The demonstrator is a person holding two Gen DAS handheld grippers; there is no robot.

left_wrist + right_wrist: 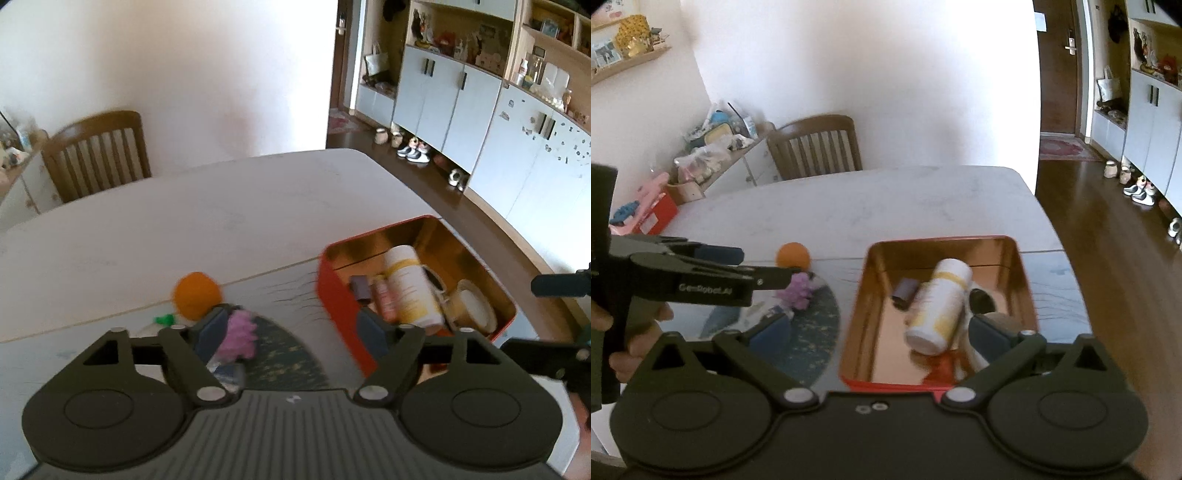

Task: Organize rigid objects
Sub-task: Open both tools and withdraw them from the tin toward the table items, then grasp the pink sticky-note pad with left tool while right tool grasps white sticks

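Left gripper (pixel 291 328) spread wide, holding nothing; purple toy (pixel 241 335) sat against the inner face of its left finger, not clamped. Beyond that finger, an orange ball (pixel 197 294); to the right of the fingers, an open red tin (pixel 334 291) with a gold interior, holding a white-and-yellow bottle (pixel 410 286) on its side, a small dark block (pixel 360 288) and a pink tube (pixel 385 300). Bottle print too blurred to read. Right gripper (pixel 881 330) also wide open and empty, poised over the near end of the tin, right finger above its contents. "GenRobot.AI" seemingly legible on the left gripper's side in the right wrist view. All set on a pale table (pixel 849 206).
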